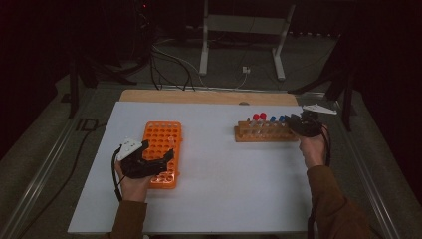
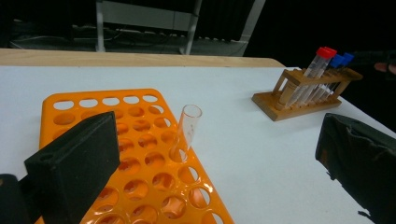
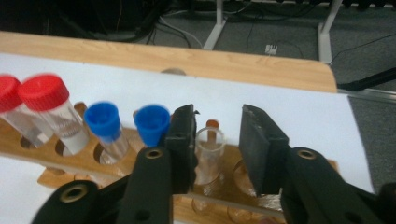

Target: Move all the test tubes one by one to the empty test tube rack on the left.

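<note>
Right gripper view: uncapped glass tube between parted, ungrasping jaws, left jaws released

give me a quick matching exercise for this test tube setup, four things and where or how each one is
Things:
1. orange rack
2. wooden rack
3. uncapped glass tube
4. right gripper

States:
A. holds red-capped and blue-capped tubes
B. stands alone in a hole of the orange rack
C. lies by the left gripper
D. open, jaws either side of an open tube in the wooden rack

Pairs: 1-C, 2-A, 3-B, 4-D
</note>
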Tool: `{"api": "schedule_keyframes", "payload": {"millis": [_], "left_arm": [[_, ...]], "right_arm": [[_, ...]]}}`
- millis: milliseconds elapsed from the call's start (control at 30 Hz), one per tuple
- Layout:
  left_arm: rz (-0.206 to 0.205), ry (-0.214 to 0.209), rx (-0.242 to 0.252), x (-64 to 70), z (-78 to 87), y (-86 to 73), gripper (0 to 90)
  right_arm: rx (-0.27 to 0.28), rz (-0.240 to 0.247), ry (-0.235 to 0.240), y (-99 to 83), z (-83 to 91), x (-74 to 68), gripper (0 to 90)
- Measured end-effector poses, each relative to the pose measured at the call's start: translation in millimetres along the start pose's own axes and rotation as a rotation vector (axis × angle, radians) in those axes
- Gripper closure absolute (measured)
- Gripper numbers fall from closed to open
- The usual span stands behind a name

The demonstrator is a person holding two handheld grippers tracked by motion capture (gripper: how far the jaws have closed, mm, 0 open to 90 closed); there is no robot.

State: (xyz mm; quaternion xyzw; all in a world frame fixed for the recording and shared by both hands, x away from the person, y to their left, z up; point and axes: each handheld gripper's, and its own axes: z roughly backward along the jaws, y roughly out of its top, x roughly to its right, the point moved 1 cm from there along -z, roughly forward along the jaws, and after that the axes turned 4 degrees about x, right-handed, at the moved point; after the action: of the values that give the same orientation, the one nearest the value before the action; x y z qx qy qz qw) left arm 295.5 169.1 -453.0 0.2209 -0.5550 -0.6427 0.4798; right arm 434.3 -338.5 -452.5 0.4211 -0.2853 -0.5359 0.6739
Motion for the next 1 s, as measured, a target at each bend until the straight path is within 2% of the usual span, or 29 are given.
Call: {"api": "schedule_keyframes", "payload": {"millis": [167, 233, 467, 567, 733, 900, 1000], "left_arm": [[0.000, 0.001, 0.001, 0.3, 0.0, 0.0, 0.6], [0.001, 0.000, 0.000, 0.3, -0.1, -0.1, 0.6], [0.003, 0.001, 0.000, 0.6, 0.1, 0.0, 0.6], [0.003, 0.000, -0.001, 0.7, 0.3, 0.2, 0.6], [0.007, 0.001, 0.006, 0.5, 1.4, 1.1, 0.6], [0.006, 0.003, 0.003, -0.2, 1.8, 1.1, 0.6], [0.005, 0.001, 0.003, 0.8, 1.1, 0.9, 0.6]], "right_arm": [[-0.016, 0.012, -0.009, -7.7, -6.5, -3.5, 72.7], [-0.002, 0.019, -0.017, -9.3, -6.8, -5.5, 74.9], [0.016, 0.066, -0.042, -12.2, -7.6, -15.9, 75.2], [0.028, 0.031, -0.049, -14.2, -7.2, -15.5, 75.3], [0.019, 0.033, -0.068, -12.5, -6.2, -15.5, 76.1], [0.042, 0.005, -0.056, -8.4, 0.9, -10.6, 76.2], [0.059, 0.004, -0.055, -3.6, 6.8, -11.1, 76.2]]}}
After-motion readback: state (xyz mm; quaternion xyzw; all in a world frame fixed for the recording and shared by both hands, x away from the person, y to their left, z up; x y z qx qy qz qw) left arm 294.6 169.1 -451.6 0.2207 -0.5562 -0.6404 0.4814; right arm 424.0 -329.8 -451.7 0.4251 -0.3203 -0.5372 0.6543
